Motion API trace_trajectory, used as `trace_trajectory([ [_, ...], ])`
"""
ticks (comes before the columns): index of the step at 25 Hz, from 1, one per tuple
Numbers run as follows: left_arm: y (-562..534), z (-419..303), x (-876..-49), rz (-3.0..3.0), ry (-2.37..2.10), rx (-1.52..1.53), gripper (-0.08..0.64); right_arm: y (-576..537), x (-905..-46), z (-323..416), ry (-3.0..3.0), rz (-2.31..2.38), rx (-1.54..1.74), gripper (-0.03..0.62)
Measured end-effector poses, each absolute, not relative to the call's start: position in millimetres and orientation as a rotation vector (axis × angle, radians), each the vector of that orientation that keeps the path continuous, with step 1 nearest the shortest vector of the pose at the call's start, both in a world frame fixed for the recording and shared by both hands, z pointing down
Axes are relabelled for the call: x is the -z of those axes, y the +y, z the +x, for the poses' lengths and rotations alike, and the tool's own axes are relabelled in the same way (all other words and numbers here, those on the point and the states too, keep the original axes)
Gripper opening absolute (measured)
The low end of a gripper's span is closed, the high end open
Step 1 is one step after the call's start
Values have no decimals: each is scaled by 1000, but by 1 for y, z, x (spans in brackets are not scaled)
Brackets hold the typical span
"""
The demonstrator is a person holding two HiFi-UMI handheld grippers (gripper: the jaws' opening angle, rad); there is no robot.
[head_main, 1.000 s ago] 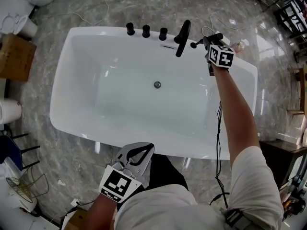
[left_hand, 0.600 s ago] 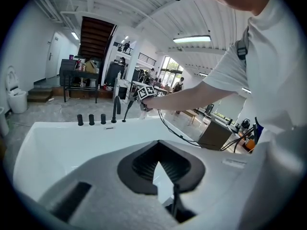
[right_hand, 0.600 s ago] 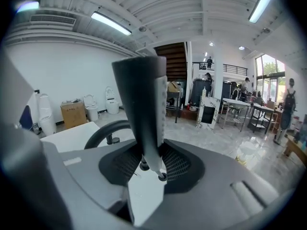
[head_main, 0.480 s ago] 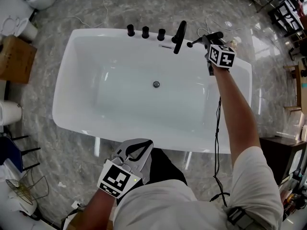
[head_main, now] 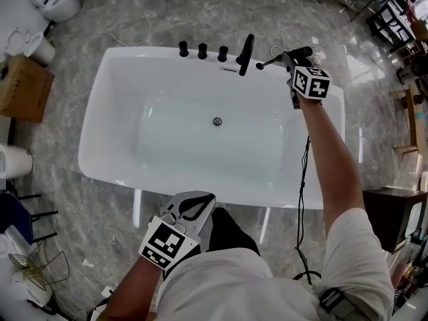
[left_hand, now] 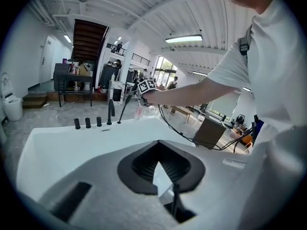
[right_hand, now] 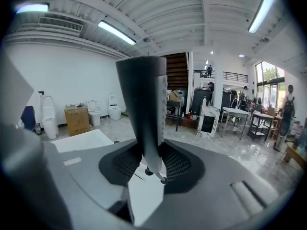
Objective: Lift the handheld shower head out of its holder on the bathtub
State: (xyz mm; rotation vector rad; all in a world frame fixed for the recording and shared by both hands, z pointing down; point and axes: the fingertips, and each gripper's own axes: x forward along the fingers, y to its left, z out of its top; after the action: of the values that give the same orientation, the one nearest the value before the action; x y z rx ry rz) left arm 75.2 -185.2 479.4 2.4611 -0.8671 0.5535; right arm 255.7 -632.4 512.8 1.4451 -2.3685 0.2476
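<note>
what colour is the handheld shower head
The shower head is black, clearest in the right gripper view.

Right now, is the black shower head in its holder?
Out: the right gripper clamps the black handheld shower head, raised above the white bathtub rim.

tub basin (head_main: 174, 136) open; 3 knobs (head_main: 202, 51), spout (head_main: 245, 53) line rim (head_main: 134, 49).
</note>
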Motion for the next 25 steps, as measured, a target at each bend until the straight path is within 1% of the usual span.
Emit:
trace_trajectory([
  [14,-131,72,-464,2498,-835,-554,8,-556,-433,263,-2415,1454,-120,146],
  [25,-97,52,-448,2523,-858,-559,8,-494,-369,261,-2453,1466,-22,146],
])
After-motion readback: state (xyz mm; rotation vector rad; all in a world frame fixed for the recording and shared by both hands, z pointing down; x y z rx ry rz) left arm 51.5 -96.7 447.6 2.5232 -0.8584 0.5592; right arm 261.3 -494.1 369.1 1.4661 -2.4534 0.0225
